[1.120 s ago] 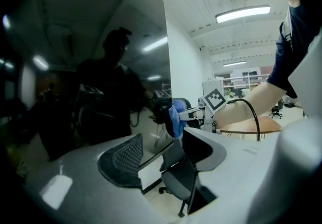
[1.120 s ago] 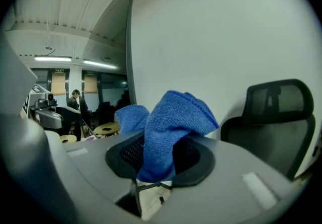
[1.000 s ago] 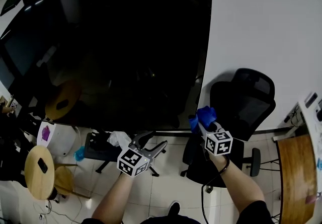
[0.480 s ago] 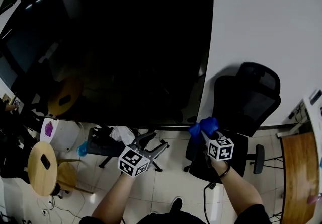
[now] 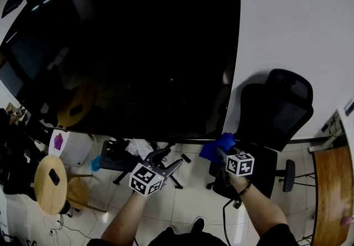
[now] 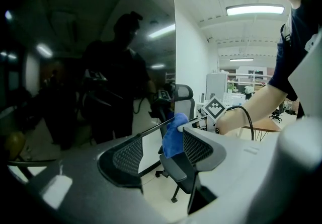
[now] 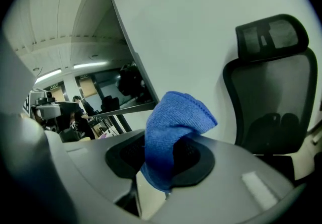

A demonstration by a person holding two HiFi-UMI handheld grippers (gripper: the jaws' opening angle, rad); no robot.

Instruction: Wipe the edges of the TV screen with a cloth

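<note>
The big black TV screen [image 5: 138, 46] fills the upper left of the head view. My right gripper [image 5: 221, 152] is shut on a bunched blue cloth [image 5: 217, 147], which sits at the screen's lower right corner, just under the bottom edge. In the right gripper view the cloth [image 7: 173, 122] bulges out between the jaws, with the TV's edge [image 7: 115, 21] above it. My left gripper [image 5: 166, 163] hangs open and empty below the screen's bottom edge, left of the cloth. From the left gripper view the cloth [image 6: 173, 135] shows against the screen's bottom frame [image 6: 151, 130].
A black office chair [image 5: 276, 112] stands against the white wall right of the TV. The TV stand's dark legs [image 5: 119, 159] and a white rag [image 5: 141, 148] lie on the tiled floor below. Round wooden stools [image 5: 50, 181] stand at left, a wooden desk [image 5: 332, 195] at right.
My right gripper has come down with the cloth, from the screen's right edge to just under its lower right corner. The left gripper has sunk a little and stays open.
</note>
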